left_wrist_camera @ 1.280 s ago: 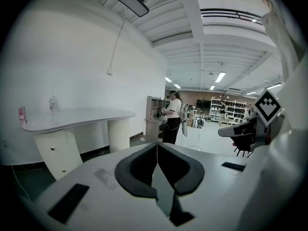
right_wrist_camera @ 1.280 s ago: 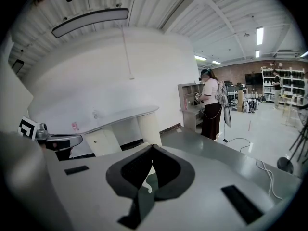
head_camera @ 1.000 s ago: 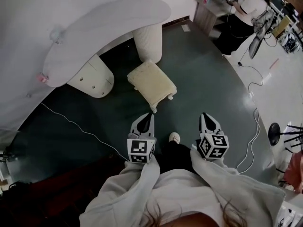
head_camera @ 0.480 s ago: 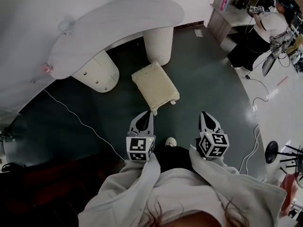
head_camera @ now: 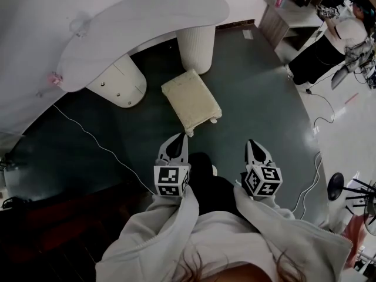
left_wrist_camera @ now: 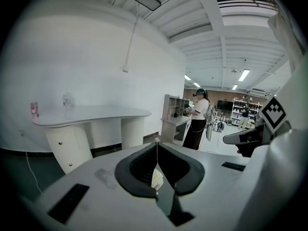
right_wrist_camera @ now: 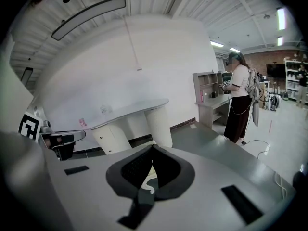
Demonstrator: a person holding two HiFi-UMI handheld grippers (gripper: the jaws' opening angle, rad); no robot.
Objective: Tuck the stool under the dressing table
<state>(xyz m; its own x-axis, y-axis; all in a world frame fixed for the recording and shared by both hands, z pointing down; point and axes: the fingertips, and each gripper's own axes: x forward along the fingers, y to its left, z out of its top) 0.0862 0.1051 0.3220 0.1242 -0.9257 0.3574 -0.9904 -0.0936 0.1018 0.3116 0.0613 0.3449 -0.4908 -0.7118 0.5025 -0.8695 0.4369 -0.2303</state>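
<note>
Dark floor [head_camera: 258, 98] holds the stool [head_camera: 191, 101]; left gripper [head_camera: 177, 144] and right gripper [head_camera: 255, 147] closed, empty

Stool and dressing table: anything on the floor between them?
Nothing. In the head view, only bare dark floor separates the stool from the dressing table.

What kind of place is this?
Probably a lab or studio with a mock bedroom corner: a dressing table and stool, yet storage racks and loose floor cables nearby.
</note>
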